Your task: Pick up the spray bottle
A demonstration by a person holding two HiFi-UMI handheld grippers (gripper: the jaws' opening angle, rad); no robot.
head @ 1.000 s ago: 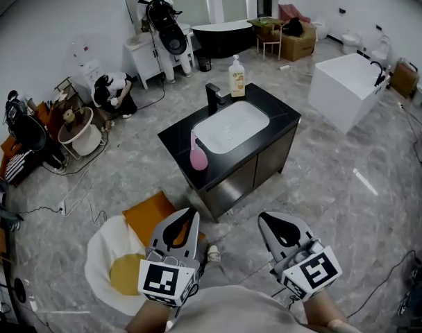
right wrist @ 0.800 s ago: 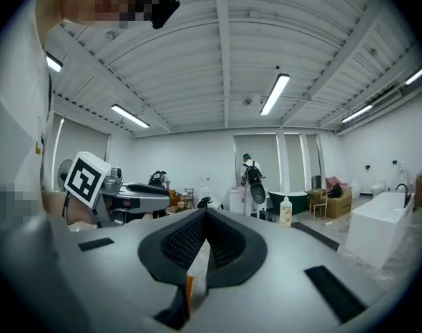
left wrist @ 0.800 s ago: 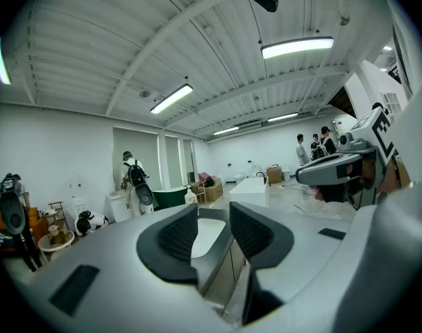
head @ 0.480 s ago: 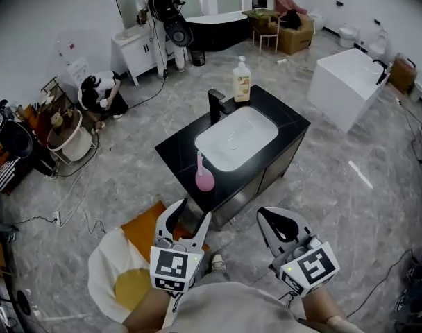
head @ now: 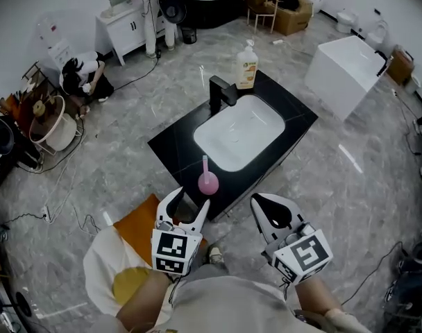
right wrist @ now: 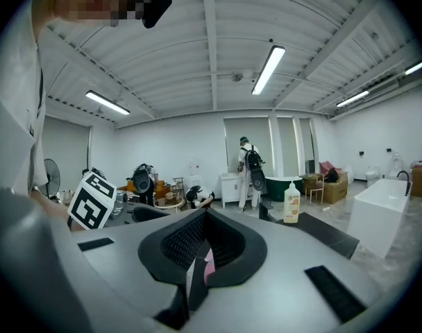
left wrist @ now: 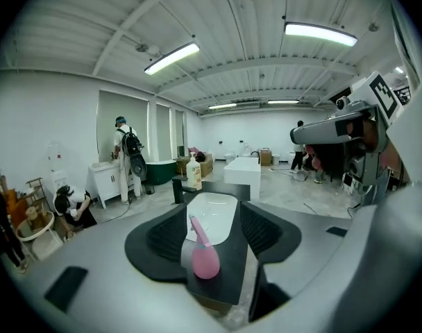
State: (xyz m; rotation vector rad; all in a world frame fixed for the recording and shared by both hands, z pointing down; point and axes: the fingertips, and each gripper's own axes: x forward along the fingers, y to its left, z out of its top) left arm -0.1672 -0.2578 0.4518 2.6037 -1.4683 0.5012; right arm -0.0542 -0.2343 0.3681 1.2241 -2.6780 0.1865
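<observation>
A pink spray bottle (head: 208,181) stands upright on the near corner of the black vanity top (head: 175,139), beside the white basin (head: 239,130). My left gripper (head: 189,201) hangs just short of that corner with its jaws opening and nothing between them. In the left gripper view the spray bottle (left wrist: 205,259) shows in the gap of the left gripper (left wrist: 212,211), still ahead of the pads. My right gripper (head: 257,202) is shut and empty, to the right of the bottle and off the counter. In the right gripper view a sliver of the pink bottle (right wrist: 208,269) shows behind the right gripper (right wrist: 204,215).
A black faucet (head: 218,91) and a soap pump bottle (head: 247,65) stand at the basin's far side. A white tub (head: 343,68) sits to the right. An orange and white cloth (head: 131,231) lies on the floor by my left gripper. People and clutter are at the back left.
Both grippers have come closer to the vanity and the pink bottle. The left gripper's jaws, shut a second ago, have spread apart. The right gripper stays shut.
</observation>
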